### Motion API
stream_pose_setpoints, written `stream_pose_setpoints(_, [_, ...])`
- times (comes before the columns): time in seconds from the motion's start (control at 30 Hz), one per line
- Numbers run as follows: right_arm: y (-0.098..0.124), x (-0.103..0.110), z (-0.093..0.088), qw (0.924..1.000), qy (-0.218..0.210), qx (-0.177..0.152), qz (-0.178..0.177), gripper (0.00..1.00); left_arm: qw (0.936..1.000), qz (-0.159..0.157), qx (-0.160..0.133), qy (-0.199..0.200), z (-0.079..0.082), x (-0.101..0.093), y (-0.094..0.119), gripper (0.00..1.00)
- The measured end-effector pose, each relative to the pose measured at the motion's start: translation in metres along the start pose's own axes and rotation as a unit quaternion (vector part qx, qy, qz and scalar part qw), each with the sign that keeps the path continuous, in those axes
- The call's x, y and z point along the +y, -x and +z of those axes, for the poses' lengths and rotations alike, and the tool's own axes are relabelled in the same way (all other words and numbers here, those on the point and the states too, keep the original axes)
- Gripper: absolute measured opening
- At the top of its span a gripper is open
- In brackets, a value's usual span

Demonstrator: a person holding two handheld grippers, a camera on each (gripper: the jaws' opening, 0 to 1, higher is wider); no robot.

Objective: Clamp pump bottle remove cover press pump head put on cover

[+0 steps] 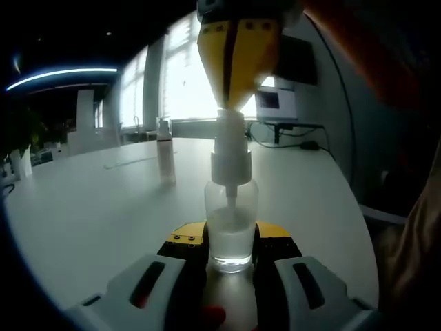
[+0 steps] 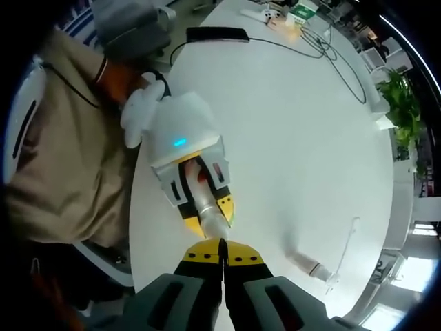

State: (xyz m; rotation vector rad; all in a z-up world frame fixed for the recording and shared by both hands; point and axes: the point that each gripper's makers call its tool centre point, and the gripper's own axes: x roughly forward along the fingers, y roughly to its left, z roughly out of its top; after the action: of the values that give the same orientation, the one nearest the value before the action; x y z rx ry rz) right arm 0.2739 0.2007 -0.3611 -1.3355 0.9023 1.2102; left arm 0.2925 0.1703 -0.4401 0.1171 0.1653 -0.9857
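A clear pump bottle (image 1: 231, 231) with a little liquid stands on the white table (image 1: 96, 214), and my left gripper (image 1: 231, 247) is shut on its lower body. Its white pump head (image 1: 230, 150) is bare. My right gripper (image 1: 232, 102) comes down from above, shut, with its yellow tips touching the top of the pump head. In the right gripper view I look straight down past my shut right gripper (image 2: 222, 252) onto the bottle (image 2: 209, 210) in the left gripper (image 2: 210, 215). The clear cover (image 1: 165, 153) stands apart on the table, to the left of the bottle (image 2: 308, 265).
A person in beige clothing (image 2: 65, 158) with a white glove (image 2: 141, 107) stands at the table's edge. Cables (image 2: 324, 55), a black flat object (image 2: 217, 33) and small items lie at the far end. A monitor (image 1: 275, 103) and a plant (image 2: 400, 96) stand beyond the table.
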Motion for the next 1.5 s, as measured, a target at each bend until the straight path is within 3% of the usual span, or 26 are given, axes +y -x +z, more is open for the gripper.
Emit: stream_pose_setpoints(1.5, [-0.0066, 0.0023, 0.0000, 0.9999, -0.011, 0.007, 0.003, 0.00, 1.0000, 0.001, 0.000, -0.001, -0.0002, 0.0008, 0.0005, 0.15])
